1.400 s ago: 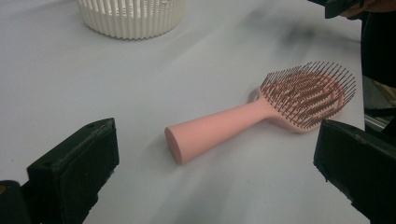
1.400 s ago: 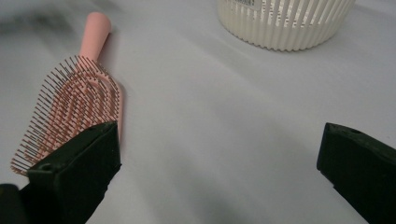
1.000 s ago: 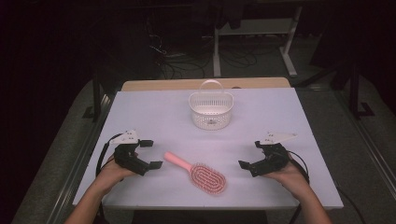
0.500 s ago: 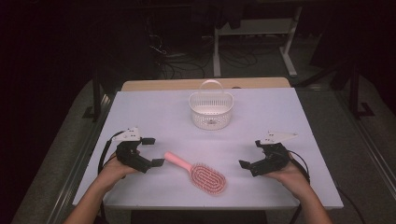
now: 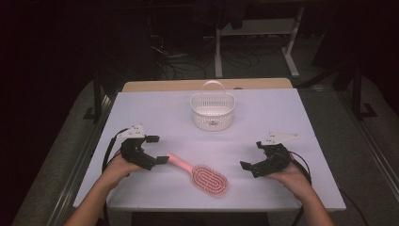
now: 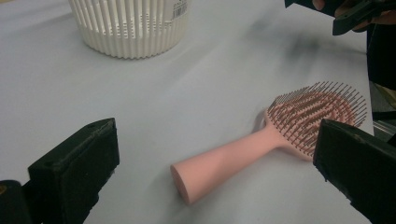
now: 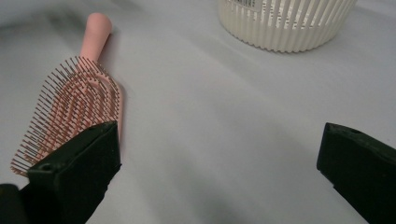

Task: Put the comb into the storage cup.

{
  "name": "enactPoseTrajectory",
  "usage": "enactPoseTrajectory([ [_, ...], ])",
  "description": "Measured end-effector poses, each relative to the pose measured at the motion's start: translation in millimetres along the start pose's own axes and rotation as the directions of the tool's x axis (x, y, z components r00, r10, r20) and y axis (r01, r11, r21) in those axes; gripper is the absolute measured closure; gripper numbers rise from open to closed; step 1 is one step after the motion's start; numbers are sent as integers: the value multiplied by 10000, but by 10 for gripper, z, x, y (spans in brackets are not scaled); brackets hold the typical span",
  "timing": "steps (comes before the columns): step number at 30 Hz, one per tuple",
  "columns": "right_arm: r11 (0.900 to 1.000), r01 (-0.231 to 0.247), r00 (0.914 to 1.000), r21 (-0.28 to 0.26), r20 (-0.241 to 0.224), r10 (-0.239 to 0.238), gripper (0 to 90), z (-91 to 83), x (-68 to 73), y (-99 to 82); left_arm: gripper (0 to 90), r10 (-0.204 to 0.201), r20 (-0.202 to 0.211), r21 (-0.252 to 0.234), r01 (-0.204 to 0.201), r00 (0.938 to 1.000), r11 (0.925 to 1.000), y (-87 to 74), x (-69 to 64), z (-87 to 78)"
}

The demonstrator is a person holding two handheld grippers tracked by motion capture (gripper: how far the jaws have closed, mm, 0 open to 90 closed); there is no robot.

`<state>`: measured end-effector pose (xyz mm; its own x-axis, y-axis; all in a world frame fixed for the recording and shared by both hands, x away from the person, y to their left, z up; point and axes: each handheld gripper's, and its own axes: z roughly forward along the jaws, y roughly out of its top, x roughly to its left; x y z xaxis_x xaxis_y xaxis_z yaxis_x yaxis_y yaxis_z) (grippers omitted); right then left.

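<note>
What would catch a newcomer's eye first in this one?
The pink hairbrush lies bristles up near the front of the white table. The open left gripper sits at its handle end. A white slatted basket stands farther back, mid-table.

**No readable text on the table**

A small white sticker with a barcode (image 6: 180,10) sits on the slatted wall of the white plastic basket (image 6: 130,28), but its print is too small and blurred to read.
</note>
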<state>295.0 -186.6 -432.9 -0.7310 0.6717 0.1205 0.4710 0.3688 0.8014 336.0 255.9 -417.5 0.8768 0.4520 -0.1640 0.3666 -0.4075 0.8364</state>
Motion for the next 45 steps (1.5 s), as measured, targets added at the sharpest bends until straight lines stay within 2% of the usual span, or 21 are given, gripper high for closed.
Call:
enactPoseTrajectory([
  [5,10000,-38,10000,-59,-30,38,0,-6,-5,2,3,-22,-29,-61,22,10000,10000,61,18,19],
  [8,10000,-13,10000,-60,-35,13,0,-2,-2,6,36,34,-5,-115,-34,10000,9999,100,25,35],
  [15,10000,-41,10000,-74,-38,41,0,-2,10,11,73,100,-17,106,-100,9999,9999,148,42,74],
  [18,10000,-44,10000,-67,-49,44,0,-2,13,13,124,0,-54,154,1,10000,9999,181,63,91],
  [22,10000,-29,10000,-56,-48,28,0,5,16,15,155,10,-12,156,-10,10000,9999,235,92,120],
  [30,9999,-55,10000,-108,-23,55,0,13,6,20,280,148,-68,299,-146,9999,9994,319,124,165],
  [40,9998,-135,9999,-162,-11,134,0,6,2,21,403,74,-176,411,-67,9998,9991,390,173,226],
  [45,9998,-85,10000,-154,-31,85,0,8,5,21,494,57,-181,383,-50,9998,9993,442,202,232],
])
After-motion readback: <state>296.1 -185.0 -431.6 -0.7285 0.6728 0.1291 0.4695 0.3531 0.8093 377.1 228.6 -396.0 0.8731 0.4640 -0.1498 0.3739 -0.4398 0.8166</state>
